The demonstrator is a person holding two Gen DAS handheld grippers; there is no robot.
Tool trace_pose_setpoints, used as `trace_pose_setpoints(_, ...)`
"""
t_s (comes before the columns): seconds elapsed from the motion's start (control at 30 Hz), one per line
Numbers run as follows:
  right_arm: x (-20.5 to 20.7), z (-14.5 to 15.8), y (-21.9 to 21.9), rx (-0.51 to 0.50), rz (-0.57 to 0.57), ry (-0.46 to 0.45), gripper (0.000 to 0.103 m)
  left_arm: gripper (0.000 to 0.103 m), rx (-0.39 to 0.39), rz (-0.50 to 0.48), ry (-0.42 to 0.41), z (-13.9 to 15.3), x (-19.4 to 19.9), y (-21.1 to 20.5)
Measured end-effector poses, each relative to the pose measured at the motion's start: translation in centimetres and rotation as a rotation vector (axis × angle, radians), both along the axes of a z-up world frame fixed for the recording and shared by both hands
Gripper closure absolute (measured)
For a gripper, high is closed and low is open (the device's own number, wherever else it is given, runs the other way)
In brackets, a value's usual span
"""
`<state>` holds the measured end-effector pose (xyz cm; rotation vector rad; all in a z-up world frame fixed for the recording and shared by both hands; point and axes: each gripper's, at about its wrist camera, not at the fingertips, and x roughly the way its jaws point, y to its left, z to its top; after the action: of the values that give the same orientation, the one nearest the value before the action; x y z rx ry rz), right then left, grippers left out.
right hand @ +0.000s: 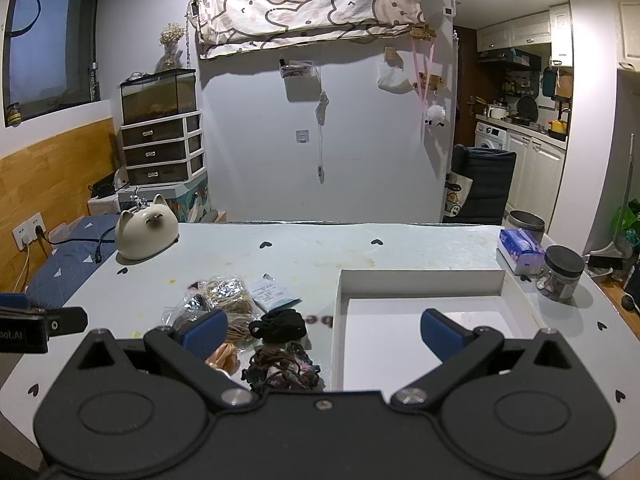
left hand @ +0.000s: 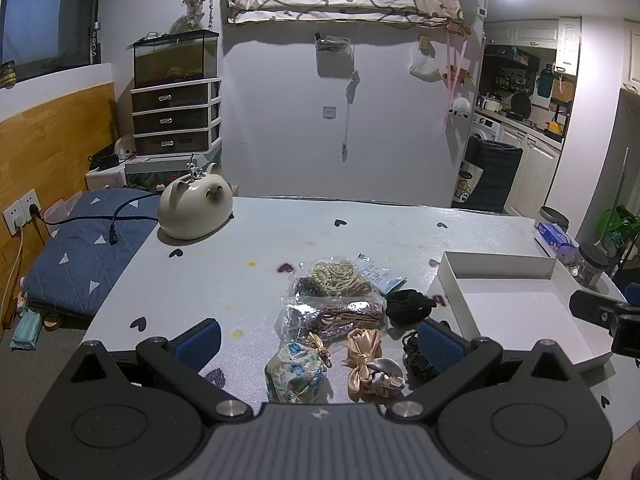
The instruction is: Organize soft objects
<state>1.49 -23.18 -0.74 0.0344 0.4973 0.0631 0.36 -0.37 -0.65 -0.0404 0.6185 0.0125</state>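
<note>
I see both claws spread wide, holding nothing: my left claw (left hand: 320,340) hovers over the hair ties (left hand: 372,364) and bagged bands (left hand: 336,300) heaped on the table (left hand: 200,272), my right claw (right hand: 324,330) beside the white box (right hand: 420,280).

At the left edge of the right wrist view, the black body of the other handheld gripper (right hand: 24,330) carries white lettering that reads "oot.AI", its start cut off by the frame. In the left wrist view, upper left, the dark vertical window frame bar (left hand: 94,46) bears pale letters running up its length, seemingly "VOSS". The small white printed packet (left hand: 378,274) on the table carries print too fine to read.
</note>
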Motion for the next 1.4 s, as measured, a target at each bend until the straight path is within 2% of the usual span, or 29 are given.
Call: trace_pose_setpoints(1.4,-0.26,0.21,-0.02,0.001,-0.003,-0.003,0.000,0.000,-0.003,-0.002,-0.002,0.12,-0.04,0.08)
